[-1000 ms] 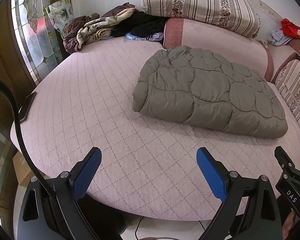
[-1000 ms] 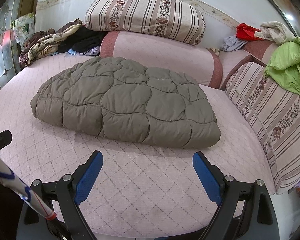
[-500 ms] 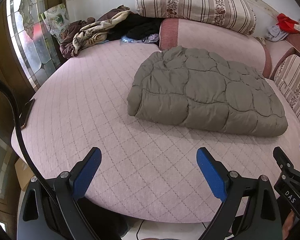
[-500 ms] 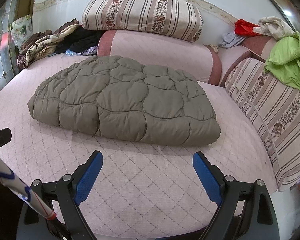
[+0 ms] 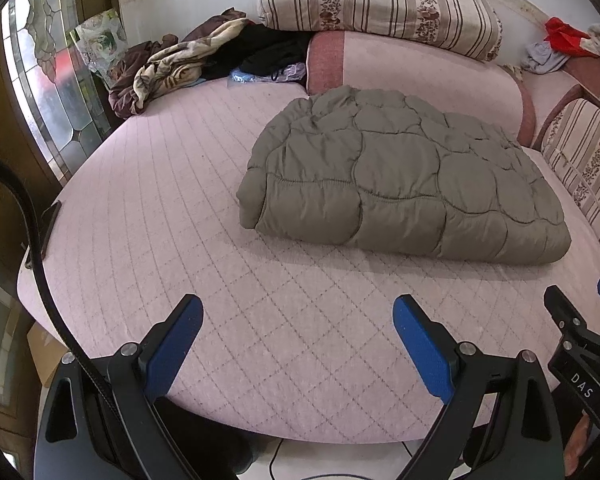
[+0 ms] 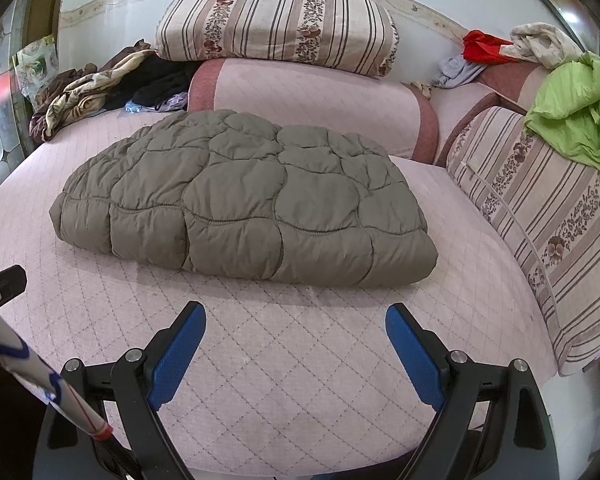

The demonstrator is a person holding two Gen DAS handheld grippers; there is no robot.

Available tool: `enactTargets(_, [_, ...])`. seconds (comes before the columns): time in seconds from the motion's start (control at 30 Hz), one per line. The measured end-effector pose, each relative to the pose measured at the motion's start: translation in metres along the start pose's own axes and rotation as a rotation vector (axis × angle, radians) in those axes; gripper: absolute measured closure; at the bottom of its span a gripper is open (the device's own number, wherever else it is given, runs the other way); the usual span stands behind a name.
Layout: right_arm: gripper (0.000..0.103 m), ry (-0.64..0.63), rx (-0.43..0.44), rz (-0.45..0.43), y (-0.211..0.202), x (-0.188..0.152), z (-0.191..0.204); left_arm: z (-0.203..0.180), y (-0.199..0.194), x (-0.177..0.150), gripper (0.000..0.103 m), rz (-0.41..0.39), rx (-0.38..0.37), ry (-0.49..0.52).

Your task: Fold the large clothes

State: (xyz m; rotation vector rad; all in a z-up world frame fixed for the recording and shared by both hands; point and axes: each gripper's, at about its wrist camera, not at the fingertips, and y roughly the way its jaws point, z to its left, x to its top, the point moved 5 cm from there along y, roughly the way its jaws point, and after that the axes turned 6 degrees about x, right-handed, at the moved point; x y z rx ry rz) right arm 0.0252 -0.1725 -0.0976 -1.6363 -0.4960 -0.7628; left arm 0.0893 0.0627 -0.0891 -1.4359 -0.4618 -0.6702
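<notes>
A grey-green quilted puffer garment (image 5: 404,176) (image 6: 240,196) lies folded into a thick rectangle on the pink quilted bed (image 5: 180,220) (image 6: 280,340). My left gripper (image 5: 298,320) hangs open over the bed's near edge, short of the garment's front left corner, with nothing between its blue pads. My right gripper (image 6: 296,328) is open too, just in front of the garment's near edge and empty. The right gripper's tip (image 5: 572,320) shows at the right of the left wrist view.
Striped pillows (image 6: 276,24) and pink bolsters (image 6: 312,104) line the back. A clothes pile (image 5: 188,64) sits at the back left by the stained-glass window (image 5: 48,80). A green garment (image 6: 576,116) lies on the right cushion. A dark phone (image 5: 50,224) rests at the bed's left edge.
Both grippers have drifted forward and a little lower toward the folded garment, which looks larger now. The garment itself has not moved, and both grippers stayed open.
</notes>
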Motion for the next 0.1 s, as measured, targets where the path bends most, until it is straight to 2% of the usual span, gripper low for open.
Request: enactTargets(0.1, [0.009,0.000,0.002,0.000,-0.0002,-0.0004,0.0004,0.0008,0.0005,-0.0009,0.008,0.005,0.002,-0.002])
